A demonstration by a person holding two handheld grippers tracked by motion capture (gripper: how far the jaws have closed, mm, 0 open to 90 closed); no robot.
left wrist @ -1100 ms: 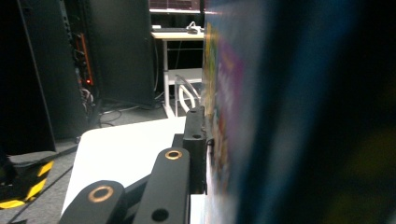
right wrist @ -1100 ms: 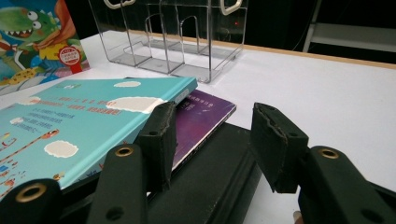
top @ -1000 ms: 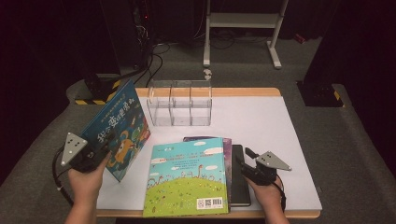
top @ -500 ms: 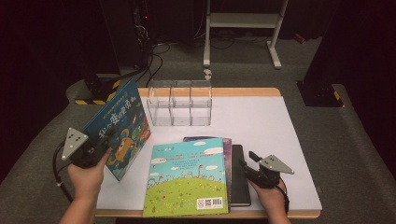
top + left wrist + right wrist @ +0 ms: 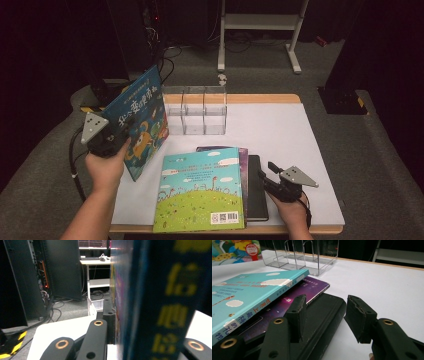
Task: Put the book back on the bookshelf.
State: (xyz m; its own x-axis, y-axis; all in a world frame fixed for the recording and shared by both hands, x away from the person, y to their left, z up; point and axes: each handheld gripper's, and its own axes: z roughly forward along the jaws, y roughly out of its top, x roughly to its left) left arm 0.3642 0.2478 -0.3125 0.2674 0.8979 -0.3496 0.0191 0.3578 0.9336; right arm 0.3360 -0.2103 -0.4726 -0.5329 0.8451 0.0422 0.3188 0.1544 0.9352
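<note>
Clamping the blue book (image 5: 137,120), the left claw (image 5: 119,134) hovers beside the clear organizer (image 5: 196,111); right claw (image 5: 266,175) half-open.

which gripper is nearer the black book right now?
Right. The right gripper sits at the black book's right edge, fingers open astride that edge. The left gripper is across the table, shut on the tilted blue book.

White table (image 5: 280,130), clear divider rack (image 5: 196,111), stacked books (image 5: 250,190)

Lab: server rack (image 5: 37,277), floor cables (image 5: 172,55)
</note>
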